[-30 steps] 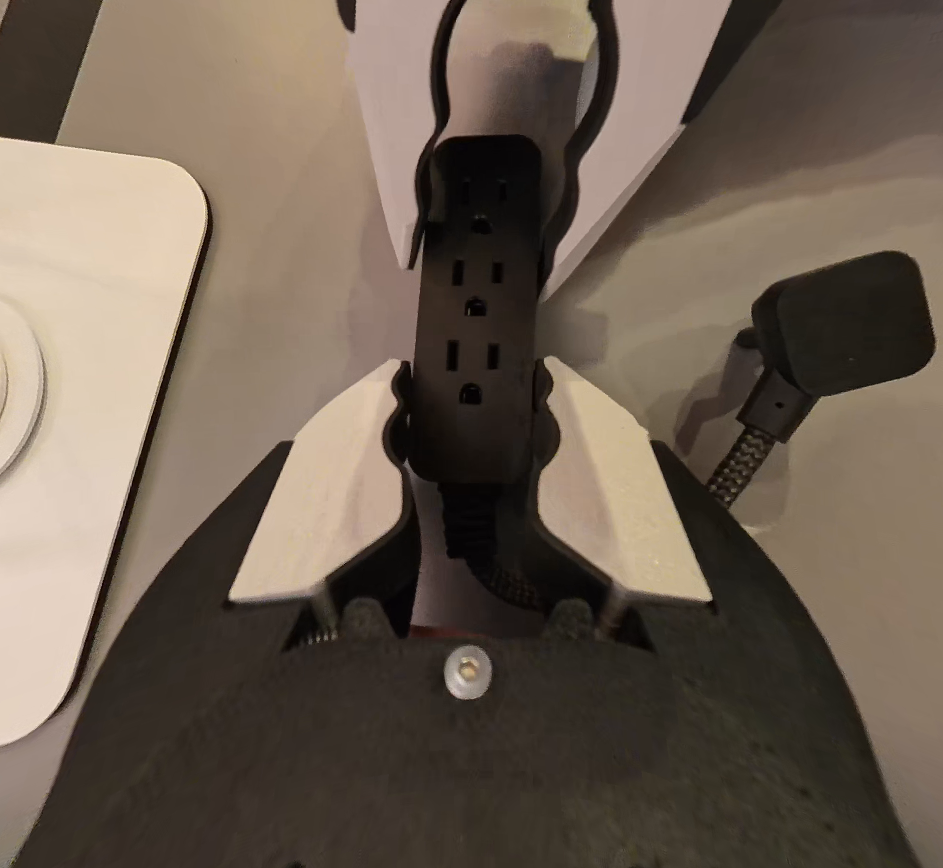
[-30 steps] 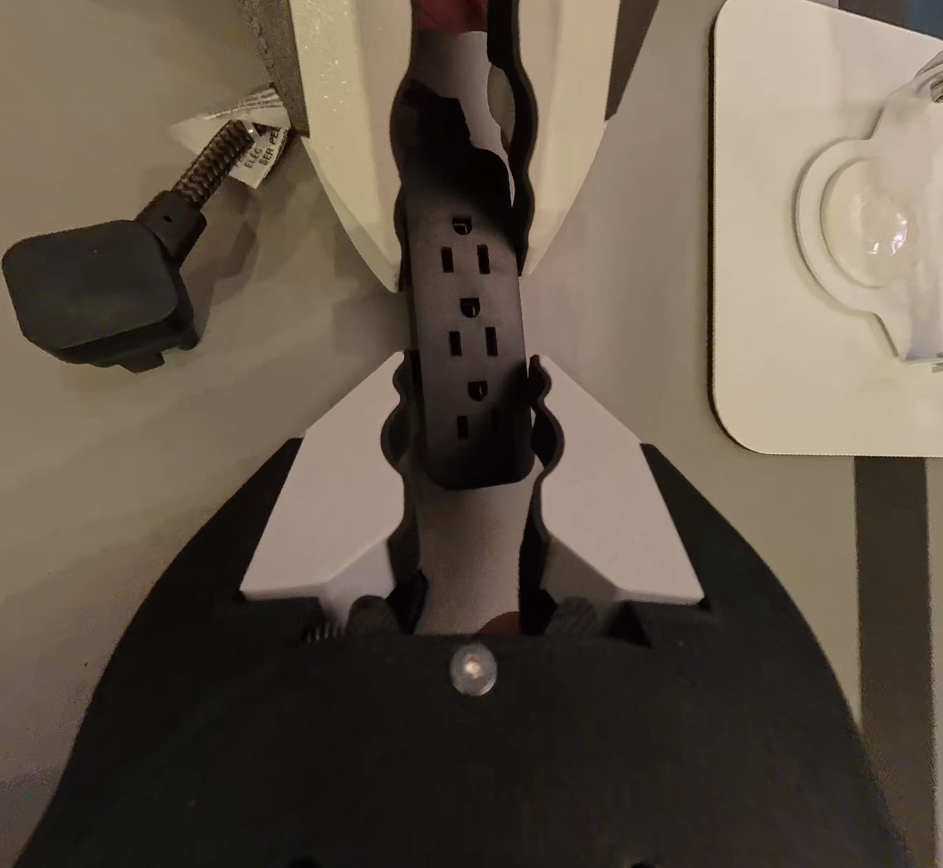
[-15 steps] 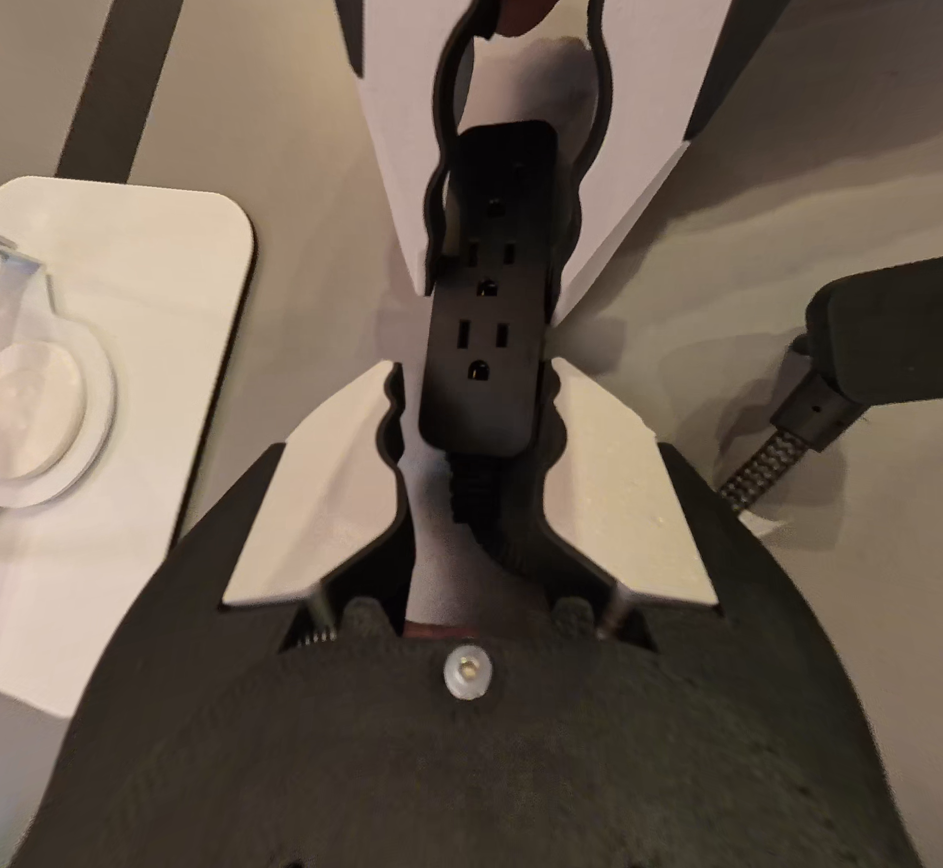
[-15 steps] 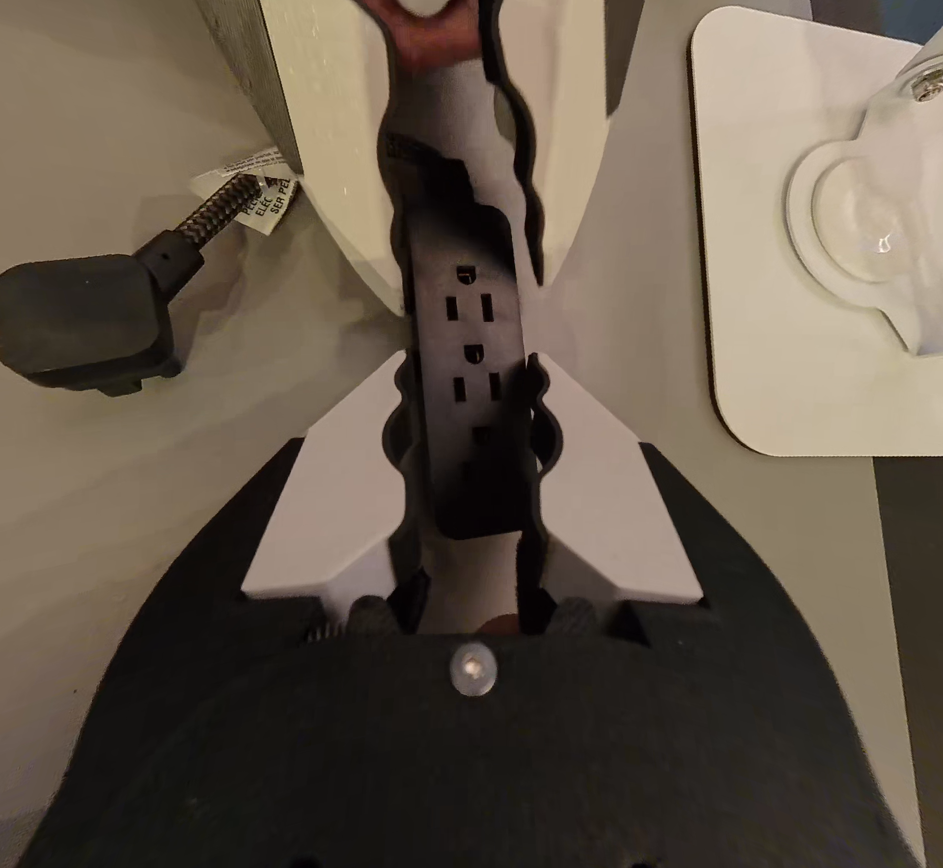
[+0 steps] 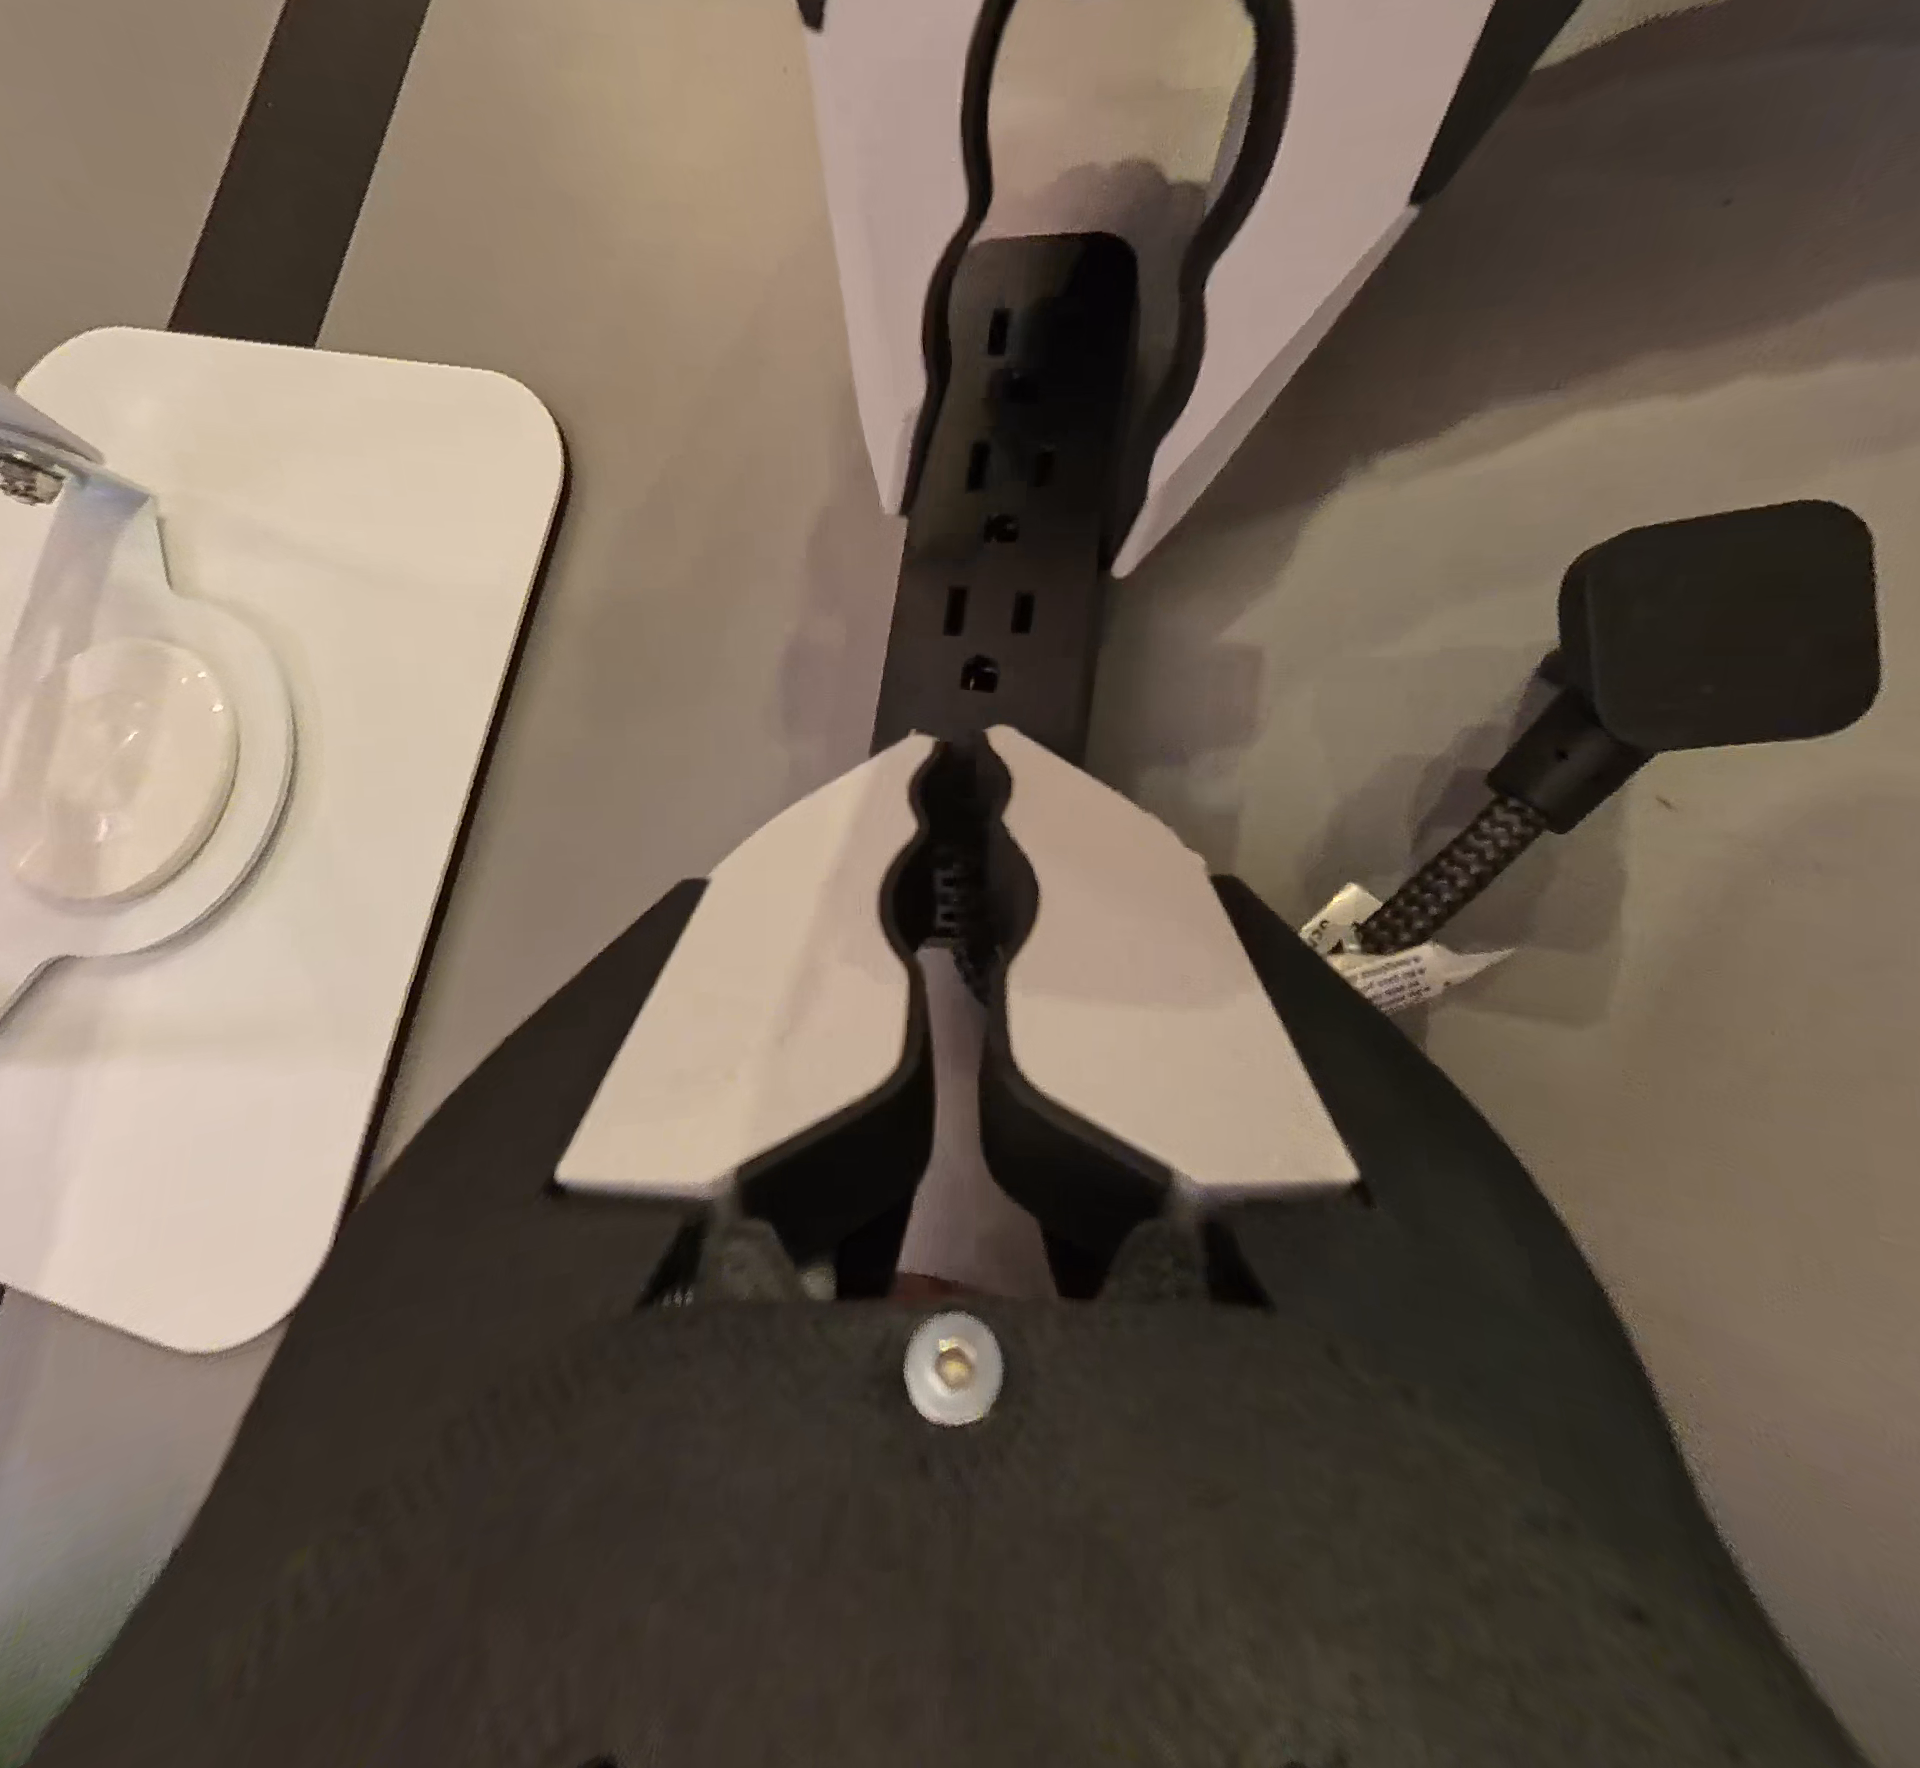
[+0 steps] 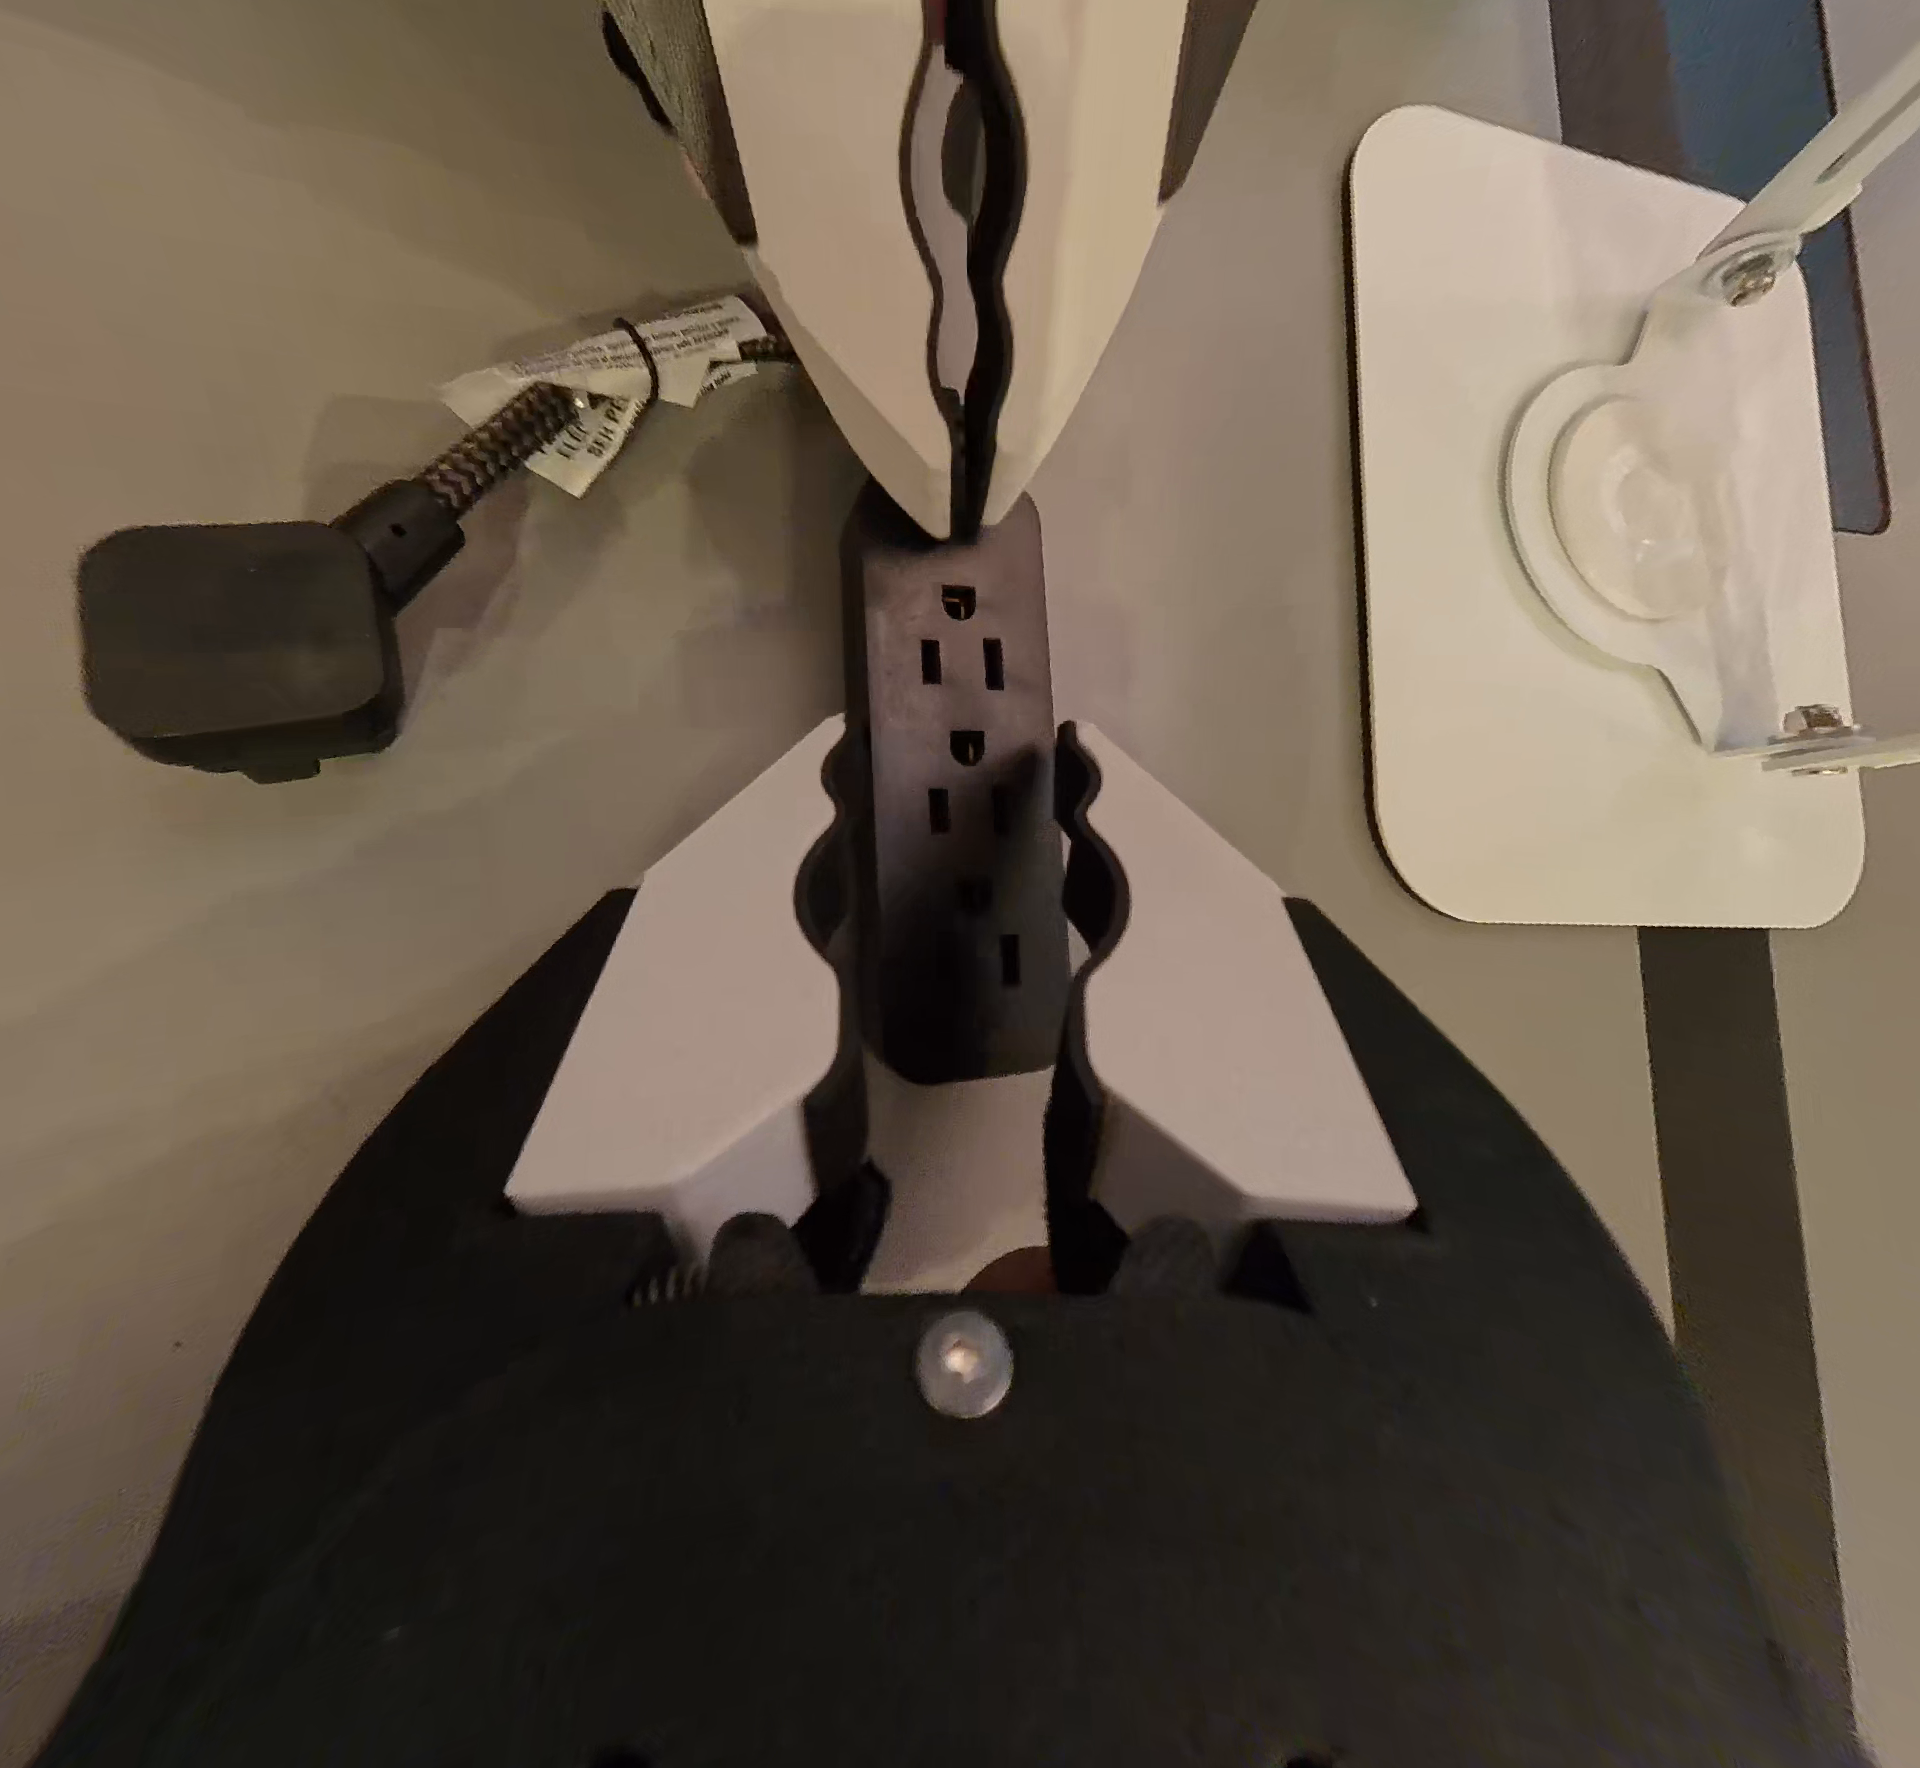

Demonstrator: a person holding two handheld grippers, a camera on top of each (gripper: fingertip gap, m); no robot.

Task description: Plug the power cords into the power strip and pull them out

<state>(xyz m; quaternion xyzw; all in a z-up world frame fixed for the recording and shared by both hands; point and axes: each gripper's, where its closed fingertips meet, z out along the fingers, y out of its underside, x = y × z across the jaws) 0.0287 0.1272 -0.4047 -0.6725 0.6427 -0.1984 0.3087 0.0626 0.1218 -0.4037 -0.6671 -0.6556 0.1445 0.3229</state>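
Note:
A black power strip (image 5: 987,617) with three empty outlets lies on the grey table between both grippers. My left gripper (image 5: 961,742) sits at the strip's cord end, shut on the black cord (image 5: 961,887) where it leaves the strip. In the right wrist view the left gripper (image 6: 961,523) shows closed at the strip's far end. My right gripper (image 6: 956,742) straddles the other end of the strip (image 6: 956,658), its pads against both sides. A black plug (image 5: 1735,627) on a braided cord lies unplugged beside the strip, left of it in the right wrist view (image 6: 239,648).
A white square base plate (image 5: 416,492) with a clear stand stands beside the strip, on the side away from the plug (image 6: 1455,264). A white tag (image 6: 623,368) hangs on the braided cord. A dark band (image 5: 312,56) runs along the table past the plate. My right fingertips sit around 4 centimetres from my left ones. It is some 9 centimetres from my right tips to the black plug (image 5: 1735,627). Look for it in the right wrist view (image 6: 242,599) too.
My left gripper has slid back off the strip's body to its cord end and closed on the cord. My right gripper has stayed around the strip and reached a little farther along it.

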